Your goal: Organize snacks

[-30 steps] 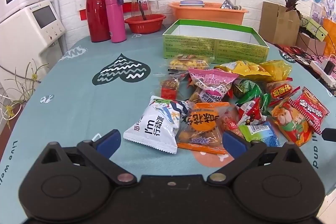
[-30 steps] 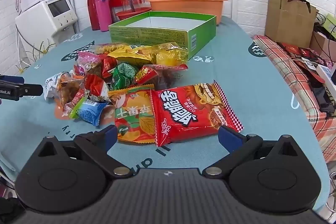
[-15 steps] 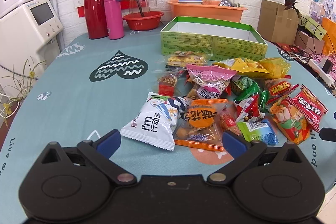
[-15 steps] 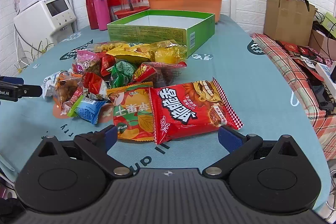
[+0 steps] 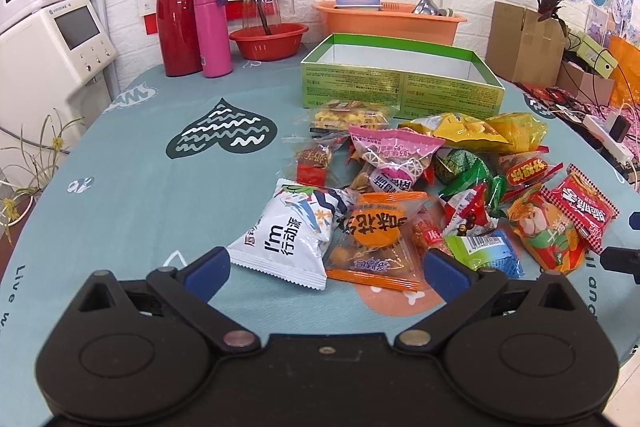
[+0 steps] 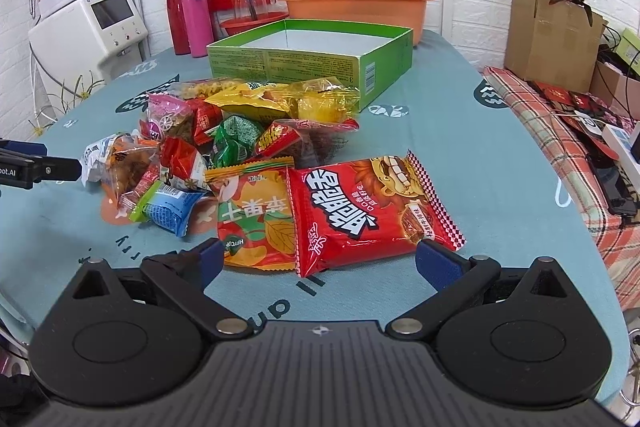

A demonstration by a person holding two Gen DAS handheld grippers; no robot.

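White packet (image 5: pixel 285 242): "I'm" | left claw (image 5: pixel 326 269): "bot.AI"

**Much of the snack pile stays out of my sight**

From my left wrist view, the green box (image 5: pixel 400 89) hides its floor behind the near wall, and the right gripper (image 5: pixel 624 247) is cut off by the frame edge at 3 o'clock. The small red packet (image 5: pixel 430 233) lies half buried under its neighbours. From my right wrist view, the white packet (image 6: pixel 94 157) at 9 o'clock is mostly covered, and the left gripper (image 6: pixel 28 165) is clipped there too.
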